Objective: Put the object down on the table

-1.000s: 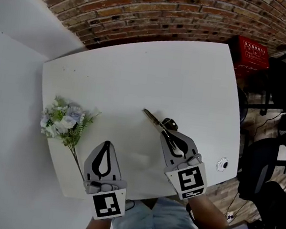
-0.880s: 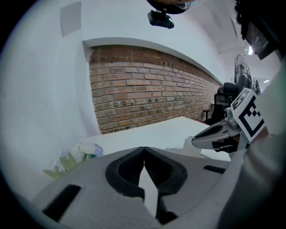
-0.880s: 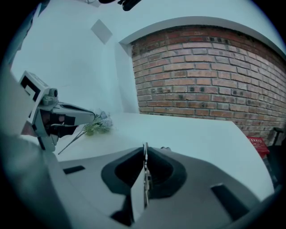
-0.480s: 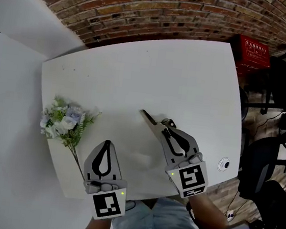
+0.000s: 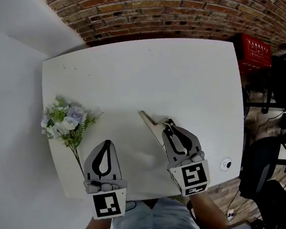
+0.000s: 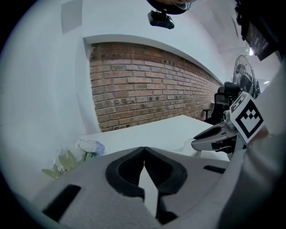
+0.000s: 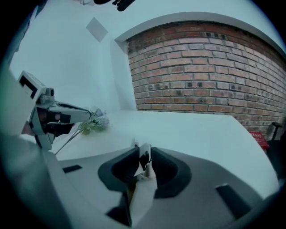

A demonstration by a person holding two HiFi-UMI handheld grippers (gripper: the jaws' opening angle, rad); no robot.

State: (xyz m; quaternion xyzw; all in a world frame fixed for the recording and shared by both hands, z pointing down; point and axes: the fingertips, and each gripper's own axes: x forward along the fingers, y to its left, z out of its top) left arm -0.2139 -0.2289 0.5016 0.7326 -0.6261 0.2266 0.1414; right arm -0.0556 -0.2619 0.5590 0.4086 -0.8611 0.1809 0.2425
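A long flat pale strip with a dark clip-like end [image 5: 150, 122] lies on the white table [image 5: 188, 75], pointing up-left. Its near end sits between the jaws of my right gripper [image 5: 170, 126]. In the right gripper view the strip [image 7: 144, 192] runs up the gap of the right gripper [image 7: 143, 152]. These jaws are opening, and I see a small gap beside the strip on each side. My left gripper [image 5: 106, 144] hovers over the table's near edge, shut and empty; its tips meet [image 6: 144, 150].
A bunch of pale flowers [image 5: 65, 122] lies at the table's left edge, its stem reaching toward the left gripper. A small round fitting [image 5: 225, 164] sits at the near right corner. A red crate [image 5: 255, 51] and black chairs [image 5: 265, 166] stand to the table's right.
The right gripper's jaws have spread apart. The strip has gone from showing a thin dark edge to showing its broad pale face on the table. The left gripper has stayed put.
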